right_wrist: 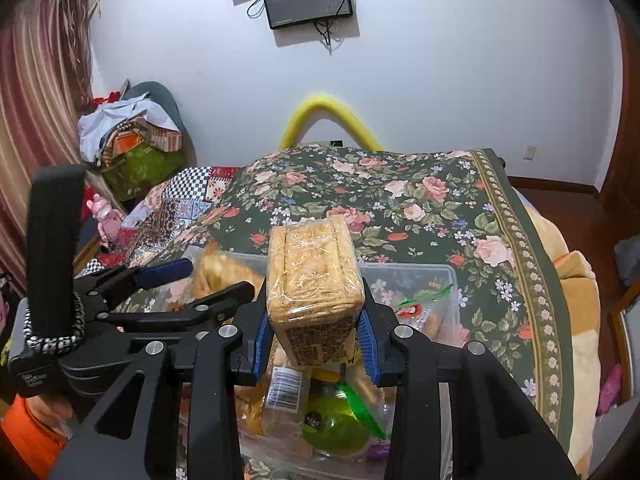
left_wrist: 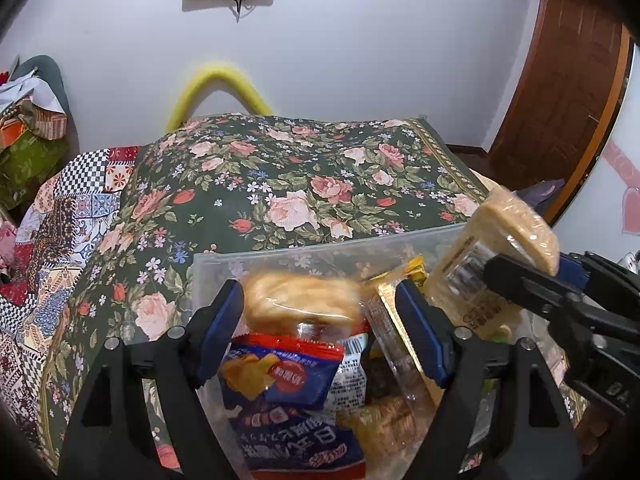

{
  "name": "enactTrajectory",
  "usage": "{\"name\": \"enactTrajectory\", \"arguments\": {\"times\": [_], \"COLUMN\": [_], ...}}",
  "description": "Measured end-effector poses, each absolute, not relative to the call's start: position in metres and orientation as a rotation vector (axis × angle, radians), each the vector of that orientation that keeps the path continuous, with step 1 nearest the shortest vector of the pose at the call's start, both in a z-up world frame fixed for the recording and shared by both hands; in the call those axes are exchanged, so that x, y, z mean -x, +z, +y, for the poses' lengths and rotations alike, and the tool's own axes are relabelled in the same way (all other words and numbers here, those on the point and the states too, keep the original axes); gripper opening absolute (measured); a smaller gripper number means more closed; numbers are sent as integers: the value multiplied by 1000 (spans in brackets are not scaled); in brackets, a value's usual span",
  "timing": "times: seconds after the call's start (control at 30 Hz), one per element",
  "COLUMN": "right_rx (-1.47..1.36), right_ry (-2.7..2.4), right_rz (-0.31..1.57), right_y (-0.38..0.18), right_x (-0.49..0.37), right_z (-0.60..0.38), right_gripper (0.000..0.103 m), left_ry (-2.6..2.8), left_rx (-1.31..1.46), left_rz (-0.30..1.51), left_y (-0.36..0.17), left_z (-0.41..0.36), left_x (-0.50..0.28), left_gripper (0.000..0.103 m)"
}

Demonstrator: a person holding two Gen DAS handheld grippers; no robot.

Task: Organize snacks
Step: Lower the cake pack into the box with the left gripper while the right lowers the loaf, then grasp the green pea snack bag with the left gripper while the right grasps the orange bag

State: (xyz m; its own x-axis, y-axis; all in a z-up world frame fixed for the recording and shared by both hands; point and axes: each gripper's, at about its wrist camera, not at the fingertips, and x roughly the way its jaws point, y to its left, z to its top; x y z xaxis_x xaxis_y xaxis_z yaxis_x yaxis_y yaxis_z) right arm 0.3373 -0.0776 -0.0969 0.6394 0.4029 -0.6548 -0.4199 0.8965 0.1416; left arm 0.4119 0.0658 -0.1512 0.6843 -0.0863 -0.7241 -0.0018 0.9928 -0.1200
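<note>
snacks: right tool (right_wrist: 316, 340) grips one wrapped cracker pack (right_wrist: 314, 276); left tool (left_wrist: 320, 328) spread, empty, over bin (left_wrist: 280, 258).

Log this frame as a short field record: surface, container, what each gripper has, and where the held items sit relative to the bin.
surface: floral cloth
container: clear plastic bin, partly filled with snack packs
left gripper: jaws wide, around a wrapped cracker pack over the bin; contact unclear
right gripper: shut on a wrapped biscuit block
block position: above the bin, not yet set down

"MENG" on green pouch (right_wrist: 334, 426)
</note>
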Motion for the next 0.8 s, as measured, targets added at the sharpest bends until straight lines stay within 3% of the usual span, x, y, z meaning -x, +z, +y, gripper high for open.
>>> {"name": "enactTrajectory", "arguments": {"times": [0.1,0.57,0.8], "right_rx": [43,64,48], "right_ry": [450,453,459], "right_rz": [752,693,688], "right_y": [-99,-62,-52], "right_x": [-337,-294,-261], "right_z": [-79,-102,-121], "right_gripper": [38,38,43], "left_ry": [-55,-84,-114], "left_rx": [124,116,91], "left_rz": [815,755,741], "left_y": [-147,-106,-91], "left_z": [68,69,56], "left_x": [-405,-343,-299], "left_gripper": [79,80,88]}}
